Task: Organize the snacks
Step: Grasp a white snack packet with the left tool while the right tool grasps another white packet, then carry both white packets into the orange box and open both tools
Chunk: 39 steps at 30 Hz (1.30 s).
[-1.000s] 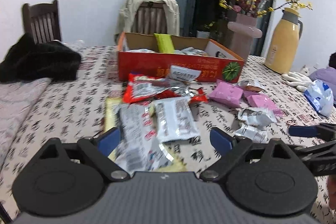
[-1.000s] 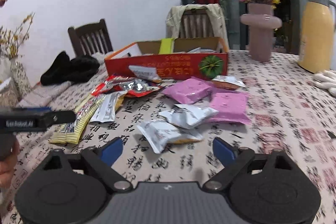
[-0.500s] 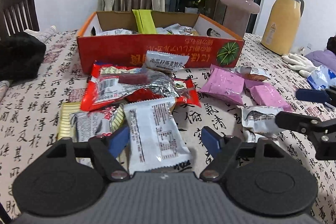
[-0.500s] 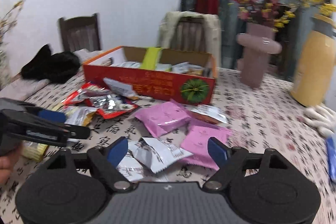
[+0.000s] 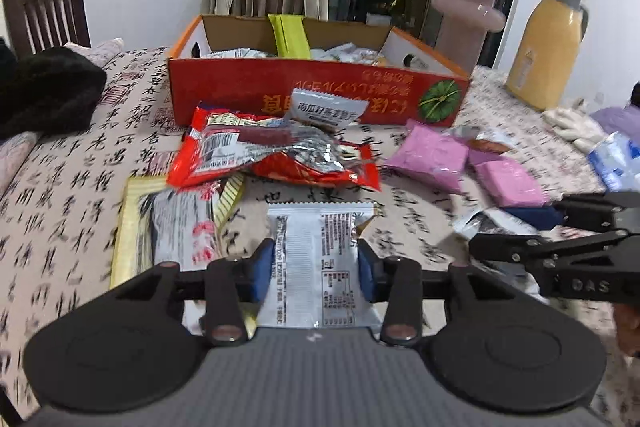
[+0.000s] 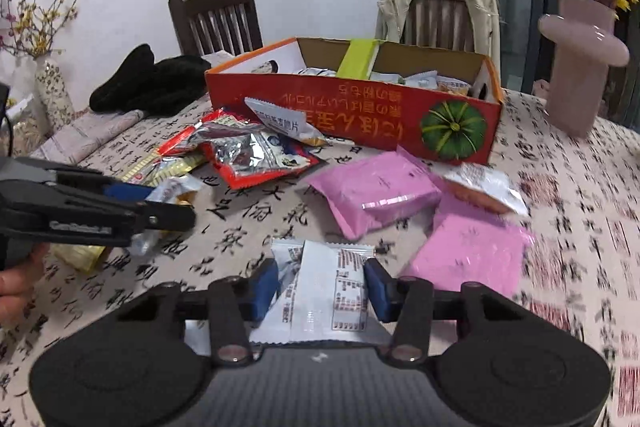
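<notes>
both fingers (image 5: 267, 269) pinch white packets (image 5: 320, 267); red box (image 5: 320, 95) holds green pack (image 5: 289, 35) and wrappers

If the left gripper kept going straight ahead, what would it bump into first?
Probably the red snack bag, lying just beyond the white packet that the left gripper is pinching. The orange box sits further behind it. Depth is hard to judge here.

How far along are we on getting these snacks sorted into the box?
Partly done: the red box already holds several packets. In hand: the left tool is shut on a white packet, and the right tool is shut on white packets. Left: the red foil bags, pink packets and yellow packet on the table.
</notes>
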### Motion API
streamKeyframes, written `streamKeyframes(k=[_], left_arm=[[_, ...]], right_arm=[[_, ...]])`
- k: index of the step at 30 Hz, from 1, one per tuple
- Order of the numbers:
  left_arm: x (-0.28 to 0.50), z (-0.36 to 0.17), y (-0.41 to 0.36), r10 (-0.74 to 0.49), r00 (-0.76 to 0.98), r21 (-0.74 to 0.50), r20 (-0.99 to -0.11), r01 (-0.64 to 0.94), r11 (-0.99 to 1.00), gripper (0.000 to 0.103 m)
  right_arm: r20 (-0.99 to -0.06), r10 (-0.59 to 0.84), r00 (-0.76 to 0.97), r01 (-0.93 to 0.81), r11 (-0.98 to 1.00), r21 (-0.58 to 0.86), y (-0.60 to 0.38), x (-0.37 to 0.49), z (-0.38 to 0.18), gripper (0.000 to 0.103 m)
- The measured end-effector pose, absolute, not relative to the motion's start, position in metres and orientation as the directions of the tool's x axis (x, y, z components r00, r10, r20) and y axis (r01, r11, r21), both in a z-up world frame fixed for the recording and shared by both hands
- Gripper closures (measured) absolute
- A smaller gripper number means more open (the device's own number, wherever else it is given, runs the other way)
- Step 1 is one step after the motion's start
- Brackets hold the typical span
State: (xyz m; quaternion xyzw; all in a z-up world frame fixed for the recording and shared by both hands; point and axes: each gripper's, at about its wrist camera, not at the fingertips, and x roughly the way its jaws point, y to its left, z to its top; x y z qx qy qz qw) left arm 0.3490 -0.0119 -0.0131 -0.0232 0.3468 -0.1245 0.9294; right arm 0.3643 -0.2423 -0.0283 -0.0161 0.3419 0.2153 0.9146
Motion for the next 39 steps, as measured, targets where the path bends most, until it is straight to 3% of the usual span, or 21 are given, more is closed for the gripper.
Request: streamKeyframes(k=[15, 23, 39], left_arm=[[0.238, 0.011, 0.002, -0.250, 0.777, -0.207, -0.577, 0.156, 0.966, 0.061], [0.199, 0.029, 0.003, -0.253, 0.810, -0.200, -0.530, 0.170, 0.965, 0.060], [0.163, 0.052, 0.012, -0.250, 0.848, -0.189, -0.467, 0.180, 0.965, 0.060]], right_arm=[[-0.529, 0.320, 0.786, -0.294, 0.946, 0.135, -0.266, 0.240, 0.009, 0.065], [-0.520, 0.192, 0.832, -0.187, 0.980, 0.062, -0.262, 0.192, 0.019, 0.065], [-0.448, 0.145, 0.882, -0.166, 0.986, -0.008, -0.252, 0.154, 0.055, 0.065]])
